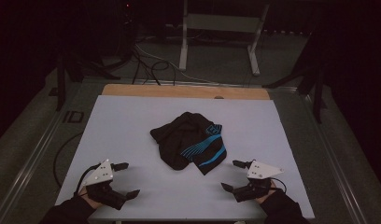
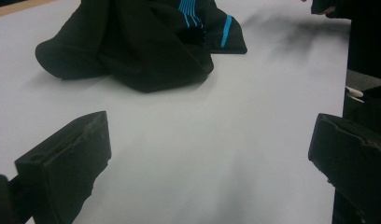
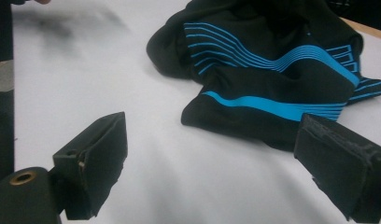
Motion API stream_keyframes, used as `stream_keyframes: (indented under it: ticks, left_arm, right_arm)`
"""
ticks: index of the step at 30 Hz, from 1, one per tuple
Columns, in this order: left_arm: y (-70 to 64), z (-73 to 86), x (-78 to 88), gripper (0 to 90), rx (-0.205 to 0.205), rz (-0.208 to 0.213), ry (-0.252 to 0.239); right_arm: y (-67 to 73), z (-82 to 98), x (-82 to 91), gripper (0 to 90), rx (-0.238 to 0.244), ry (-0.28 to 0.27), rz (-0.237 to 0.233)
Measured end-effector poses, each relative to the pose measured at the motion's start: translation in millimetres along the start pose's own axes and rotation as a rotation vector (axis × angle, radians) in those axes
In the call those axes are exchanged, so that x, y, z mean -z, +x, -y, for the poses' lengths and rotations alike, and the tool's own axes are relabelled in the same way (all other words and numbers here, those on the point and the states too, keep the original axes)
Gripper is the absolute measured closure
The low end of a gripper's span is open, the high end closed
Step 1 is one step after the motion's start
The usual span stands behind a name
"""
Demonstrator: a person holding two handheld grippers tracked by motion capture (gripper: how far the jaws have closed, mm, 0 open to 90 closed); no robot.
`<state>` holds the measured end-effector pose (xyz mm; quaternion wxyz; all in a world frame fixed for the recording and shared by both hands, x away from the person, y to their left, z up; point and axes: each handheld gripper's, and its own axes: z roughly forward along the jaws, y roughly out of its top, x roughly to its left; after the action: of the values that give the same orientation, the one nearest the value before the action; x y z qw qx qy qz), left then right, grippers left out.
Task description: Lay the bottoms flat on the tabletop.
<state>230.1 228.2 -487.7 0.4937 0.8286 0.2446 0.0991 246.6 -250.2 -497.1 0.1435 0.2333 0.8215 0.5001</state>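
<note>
Presently, your left gripper (image 1: pixel 124 178) stands with its jaws wide apart and nothing between them, low over the bare near-left part of the bench (image 1: pixel 132 121); your right gripper (image 1: pixel 235 175) is likewise spread and empty at the near right. Between and beyond them lies the black garment with blue stripes (image 1: pixel 191 142), crumpled in a heap on the pale sheet near the middle of the bench, well apart from the left gripper and near the right one. In the right gripper view the garment (image 3: pixel 268 70) shows its striped panel toward you, one lower edge lying just ahead of the jaws; in the left gripper view the garment (image 2: pixel 132 42) shows mostly plain black folds. Its long axis, as far as a bunched heap has one, runs diagonally in the high view from far left to near right, with the striped corner pointing toward your right gripper. Risks, in my judgement: the folds are stacked, so a pinch at the nearest edge may take several layers at once and lift the heap as a lump rather than open it. A shallow bite may slip off the smooth fabric. With both grippers pulling unevenly, the cloth could drag across the sheet and twist further. Seams and hems are not readable under the dim light.
</note>
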Motion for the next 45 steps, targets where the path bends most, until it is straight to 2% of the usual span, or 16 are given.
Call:
stream_keyframes:
  ticks: [2, 10, 21, 26, 31, 45]
  left_arm:
    - [0.0, 0.2, -0.6, 0.1, 0.001, 0.003, 0.003]
    - [-0.3, 0.3, -1.8, 0.1, -0.002, 0.011, 0.012]
    - [-2.5, 0.4, -7.3, 0.1, -0.011, 0.055, 0.034]
    - [-5.6, -0.2, -8.6, 0.1, -0.017, 0.082, 0.039]
    - [-7.8, -4.1, -7.9, 0.1, -0.028, 0.093, 0.025]
    - [-8.9, -15.3, -7.8, 0.1, -0.027, 0.12, 0.015]
  right_arm:
    - [0.3, 0.2, -0.2, 9.7, 0.014, -0.001, 0.002]
    - [0.7, -0.1, -0.9, 9.7, 0.015, 0.024, -0.005]
    - [4.1, -0.6, -3.9, 9.7, 0.026, 0.071, -0.031]
    - [5.8, -3.0, -2.0, 9.7, 0.017, 0.069, -0.045]
    - [7.8, -7.6, 0.2, 9.7, 0.019, 0.06, -0.046]
    - [10.0, -26.3, 6.7, 9.8, 0.029, 0.053, -0.06]
